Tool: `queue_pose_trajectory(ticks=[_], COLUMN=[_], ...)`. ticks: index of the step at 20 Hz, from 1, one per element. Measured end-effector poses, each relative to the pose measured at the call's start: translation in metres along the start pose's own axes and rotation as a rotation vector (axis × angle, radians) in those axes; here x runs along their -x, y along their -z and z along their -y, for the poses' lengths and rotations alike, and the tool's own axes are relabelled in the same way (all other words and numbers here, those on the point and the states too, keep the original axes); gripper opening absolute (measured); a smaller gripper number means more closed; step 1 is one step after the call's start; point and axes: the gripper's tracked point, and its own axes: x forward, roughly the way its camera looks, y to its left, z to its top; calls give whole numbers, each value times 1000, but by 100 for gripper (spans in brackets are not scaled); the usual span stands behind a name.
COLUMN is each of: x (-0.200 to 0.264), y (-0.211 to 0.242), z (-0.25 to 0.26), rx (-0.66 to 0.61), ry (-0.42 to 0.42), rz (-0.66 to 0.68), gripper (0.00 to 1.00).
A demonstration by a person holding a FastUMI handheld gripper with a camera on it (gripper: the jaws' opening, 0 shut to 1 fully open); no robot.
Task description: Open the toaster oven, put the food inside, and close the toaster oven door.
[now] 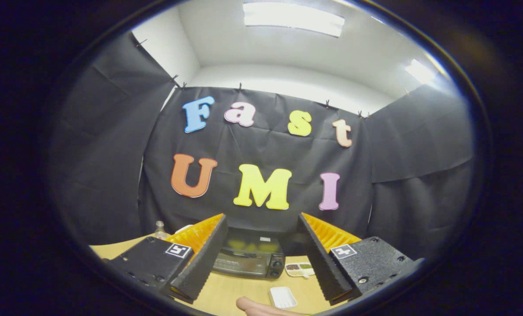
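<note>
A black toaster oven (249,259) stands on the wooden table (239,292) with its glass door closed, beyond and between my two fingers. My gripper (261,219) is open, held up above the table with nothing between its fingers. Just right of the oven lies a small white dish (299,269) with dark and green food in its compartments. Nearer to me an empty white rectangular tray (283,297) rests on the table. A person's hand (257,307) shows at the near table edge, beside that tray.
A clear bottle (159,229) and a white object (183,228) stand at the back left of the table, behind my left finger. Black cloth walls close the booth behind the oven and on both sides.
</note>
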Motion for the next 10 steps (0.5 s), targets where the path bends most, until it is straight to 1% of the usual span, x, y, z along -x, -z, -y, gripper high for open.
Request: queue_pose_trajectory(ticks=[1, 3, 4, 5, 8, 10], x=[11, 28, 35, 38, 38, 41], y=[5, 25, 39, 43, 34, 30], z=[2, 7, 6, 2, 12, 11], rx=[12, -10, -27, -38, -34, -53], ry=[5, 22, 16, 0, 16, 15], rz=[6, -29, -74, -90, -88, -75], gripper=[100, 100, 100, 100, 100, 100])
